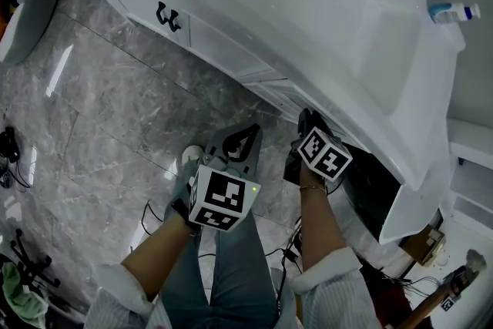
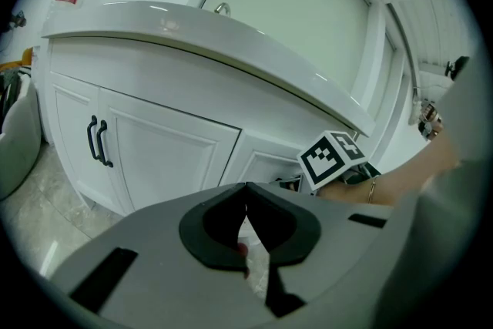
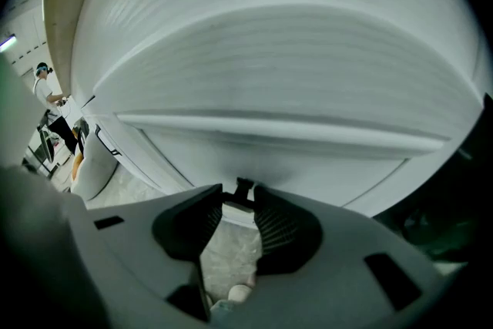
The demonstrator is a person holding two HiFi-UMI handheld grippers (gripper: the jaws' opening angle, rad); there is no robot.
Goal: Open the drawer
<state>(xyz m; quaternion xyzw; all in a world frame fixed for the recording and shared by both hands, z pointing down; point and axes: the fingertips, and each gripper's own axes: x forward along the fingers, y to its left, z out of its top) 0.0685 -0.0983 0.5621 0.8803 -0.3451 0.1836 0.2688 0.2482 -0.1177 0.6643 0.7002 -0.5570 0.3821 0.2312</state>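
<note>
We list the left gripper [image 2: 246, 193], jaws together and empty, facing the white vanity [image 2: 177, 142]. Right of it we list the right gripper [image 3: 240, 200], jaws apart either side of the dark handle [image 3: 244, 186] on the drawer [image 3: 308, 158], just under the countertop.

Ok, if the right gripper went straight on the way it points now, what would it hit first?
The small dark handle, just ahead between the open jaws of the right gripper, then the white drawer front behind it. Depth is unclear; the handle may already be at the tips.
</note>
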